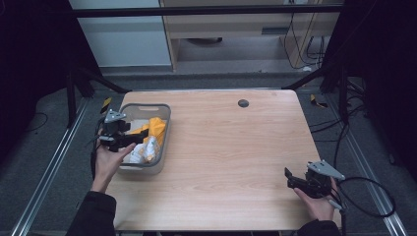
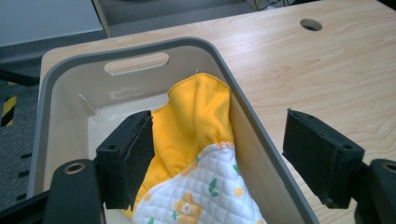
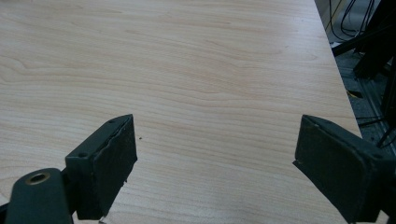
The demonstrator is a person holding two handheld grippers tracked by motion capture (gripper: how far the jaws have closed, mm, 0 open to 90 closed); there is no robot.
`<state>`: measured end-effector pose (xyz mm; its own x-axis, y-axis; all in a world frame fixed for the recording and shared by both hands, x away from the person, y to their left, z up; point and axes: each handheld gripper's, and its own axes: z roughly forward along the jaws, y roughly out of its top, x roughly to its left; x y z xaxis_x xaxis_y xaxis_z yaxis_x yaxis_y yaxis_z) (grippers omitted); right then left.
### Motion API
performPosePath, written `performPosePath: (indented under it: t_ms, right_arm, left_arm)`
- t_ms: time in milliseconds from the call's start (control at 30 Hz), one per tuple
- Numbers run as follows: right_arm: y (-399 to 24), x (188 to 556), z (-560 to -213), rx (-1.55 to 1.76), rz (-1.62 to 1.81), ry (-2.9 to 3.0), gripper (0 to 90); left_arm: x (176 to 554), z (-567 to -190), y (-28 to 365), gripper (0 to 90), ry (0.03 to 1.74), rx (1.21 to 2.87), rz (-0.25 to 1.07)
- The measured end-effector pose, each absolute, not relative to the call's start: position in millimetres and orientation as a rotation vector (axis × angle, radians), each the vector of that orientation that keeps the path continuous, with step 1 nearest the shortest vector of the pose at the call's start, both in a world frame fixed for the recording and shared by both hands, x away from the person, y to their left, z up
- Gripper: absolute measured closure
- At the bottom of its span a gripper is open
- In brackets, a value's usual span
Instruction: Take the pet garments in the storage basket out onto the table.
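A grey plastic bin (image 1: 166, 114) stands at the left side of the wooden table (image 1: 231, 147). Inside it lies an orange-yellow cloth (image 2: 196, 121) with a white quilted, flower-printed part (image 2: 201, 191); in the high view the cloth (image 1: 155, 129) leans against the bin's right wall. My left gripper (image 1: 139, 137) hangs open over the bin (image 2: 261, 140); one jaw is inside beside the cloth, the other outside the right wall. My right gripper (image 1: 290, 178) is held open low over bare wood near the table's front right corner, with nothing between its jaws (image 3: 215, 163).
A small dark round hole (image 1: 243, 103) sits in the tabletop near the far edge. A metal frame rail (image 1: 44, 182) runs along the left of the table, and cables (image 1: 364, 196) trail on the floor at the right. The table's right edge (image 3: 338, 79) is close to my right gripper.
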<state>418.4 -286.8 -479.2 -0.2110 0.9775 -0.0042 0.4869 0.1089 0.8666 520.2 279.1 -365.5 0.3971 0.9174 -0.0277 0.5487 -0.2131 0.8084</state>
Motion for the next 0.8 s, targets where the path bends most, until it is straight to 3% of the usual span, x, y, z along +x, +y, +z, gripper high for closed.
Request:
performPosePath:
  t_ms: [800]
  right_arm:
    - [-284.8,419.7,-479.7,1.424,1.027,1.798,12.5]
  left_arm:
    - [540.8,-387.6,264.5,24.9,1.317,2.055,0.519]
